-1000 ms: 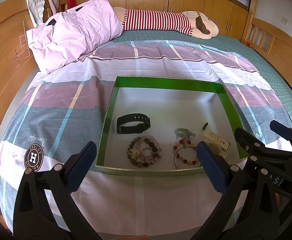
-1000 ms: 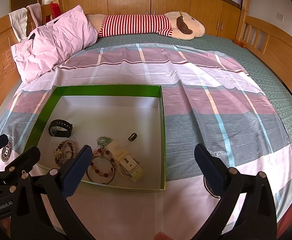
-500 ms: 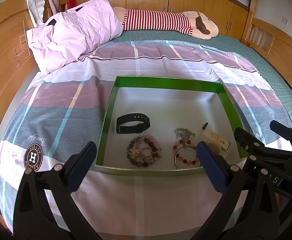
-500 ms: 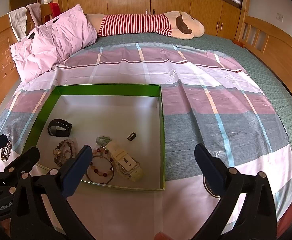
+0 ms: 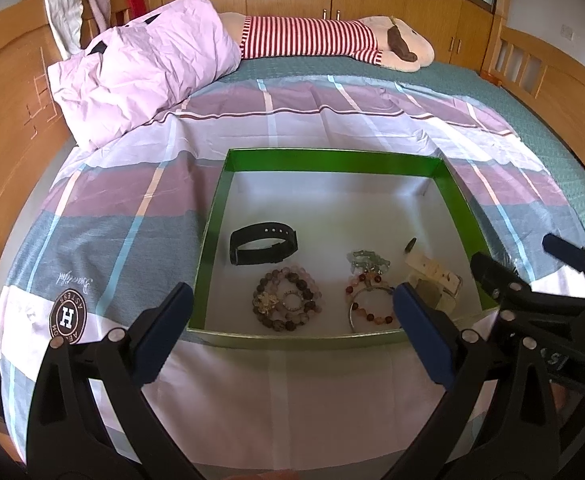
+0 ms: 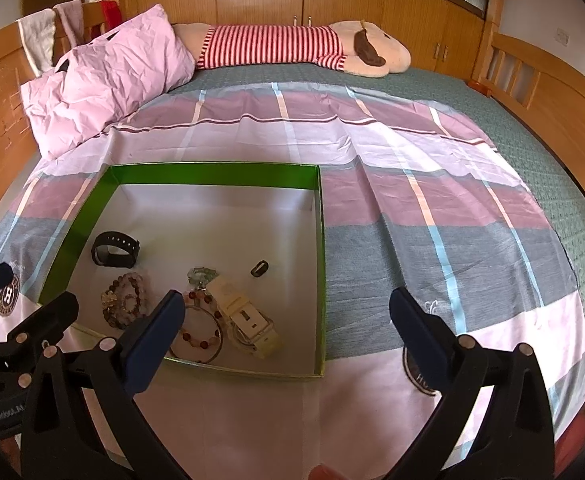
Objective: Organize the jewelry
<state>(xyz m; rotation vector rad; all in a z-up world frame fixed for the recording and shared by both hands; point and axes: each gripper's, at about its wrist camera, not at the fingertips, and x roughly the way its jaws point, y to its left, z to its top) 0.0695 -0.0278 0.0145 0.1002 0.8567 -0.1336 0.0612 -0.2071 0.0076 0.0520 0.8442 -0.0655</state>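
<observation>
A shallow green box with a white floor lies on the bed. In it are a black band, a coil of brown and pink bead bracelets, a red bead bracelet with a metal bangle, a green bead piece, a cream watch and a small dark ring. My left gripper is open and empty before the box's near wall. My right gripper is open and empty over the box's near right corner.
The box sits on a pink, grey and white plaid sheet. A pink pillow and a striped plush toy lie at the far end. Wooden bed rails run along both sides. The right gripper shows at the right of the left wrist view.
</observation>
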